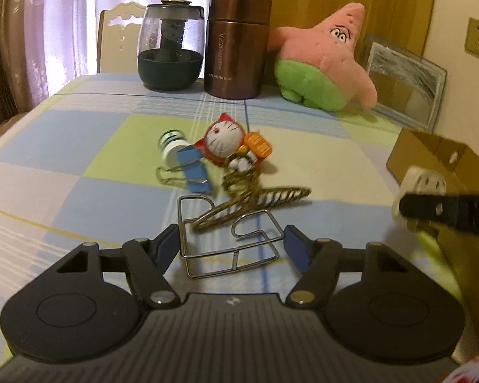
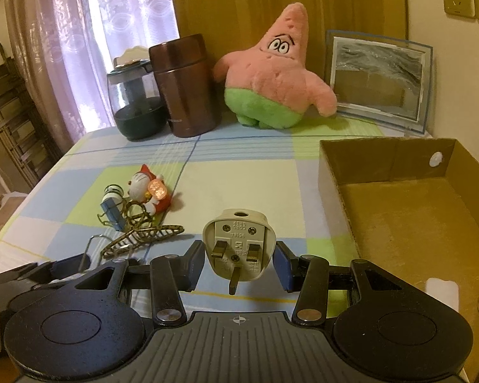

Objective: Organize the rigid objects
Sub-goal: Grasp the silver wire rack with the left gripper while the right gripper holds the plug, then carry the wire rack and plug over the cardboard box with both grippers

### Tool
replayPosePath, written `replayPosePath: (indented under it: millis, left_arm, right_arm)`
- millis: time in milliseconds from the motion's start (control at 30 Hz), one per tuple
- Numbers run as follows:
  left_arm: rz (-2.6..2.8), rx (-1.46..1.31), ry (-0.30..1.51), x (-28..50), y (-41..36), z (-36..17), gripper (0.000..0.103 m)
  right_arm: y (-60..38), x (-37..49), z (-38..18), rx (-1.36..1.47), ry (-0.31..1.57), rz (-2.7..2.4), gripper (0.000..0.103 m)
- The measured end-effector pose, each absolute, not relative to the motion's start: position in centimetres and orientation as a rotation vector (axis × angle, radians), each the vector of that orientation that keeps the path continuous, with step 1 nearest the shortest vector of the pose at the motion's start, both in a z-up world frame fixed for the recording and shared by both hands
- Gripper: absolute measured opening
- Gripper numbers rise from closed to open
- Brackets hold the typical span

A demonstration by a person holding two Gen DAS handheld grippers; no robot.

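My right gripper (image 2: 239, 260) is shut on a grey three-pin plug (image 2: 238, 242), held above the table just left of the open cardboard box (image 2: 399, 223); the plug also shows in the left wrist view (image 1: 420, 191). My left gripper (image 1: 231, 242) is open and empty, its jaws on either side of a bent wire rack (image 1: 230, 242). Beyond it lie a brass hair claw (image 1: 255, 201), a blue binder clip (image 1: 193, 172), a small green-and-white bottle (image 1: 172, 145) and a red cat figurine (image 1: 230, 142).
At the table's back stand a glass teapot (image 1: 171, 48), a brown metal canister (image 1: 236, 44), a pink star plush (image 1: 322, 60) and a glass picture frame (image 1: 402, 83). The cardboard box (image 1: 431, 156) stands on the right. The checked tablecloth (image 1: 79, 175) covers the table.
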State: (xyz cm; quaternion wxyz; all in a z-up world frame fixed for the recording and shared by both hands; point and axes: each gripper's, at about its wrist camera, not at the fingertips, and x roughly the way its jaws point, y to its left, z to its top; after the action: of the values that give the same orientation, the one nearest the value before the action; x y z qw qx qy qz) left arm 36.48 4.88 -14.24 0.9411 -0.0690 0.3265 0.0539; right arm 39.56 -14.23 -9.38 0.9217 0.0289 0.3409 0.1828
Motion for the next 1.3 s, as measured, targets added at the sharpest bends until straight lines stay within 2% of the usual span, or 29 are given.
replayPosePath:
  millis: [267, 567, 733, 833, 1300]
  left_arm:
    - [0.015, -0.080, 0.729, 31.3, 6.8, -13.5, 0.066]
    - [-0.042, -0.016, 0.706, 28.4, 6.9, -12.9, 0.066]
    - [-0.022, 0.019, 0.707, 27.6, 6.7, -13.7, 0.067]
    - [0.022, 0.033, 0.699, 27.3, 6.8, -14.0, 0.074]
    - [0.077, -0.055, 0.664, 28.2, 7.0, -13.6, 0.075]
  right_arm:
    - [-12.7, 37.8, -9.1, 0.028, 0.722, 0.429, 0.044]
    - [-12.3, 34.8, -8.4, 0.025, 0.741, 0.444, 0.044]
    - [-12.1, 34.2, -8.7, 0.016, 0.757, 0.447, 0.044]
    - [-12.1, 34.4, -8.8, 0.022, 0.762, 0.444, 0.044]
    - [-11.2, 34.7, -9.1, 0.022, 0.768, 0.467, 0.044]
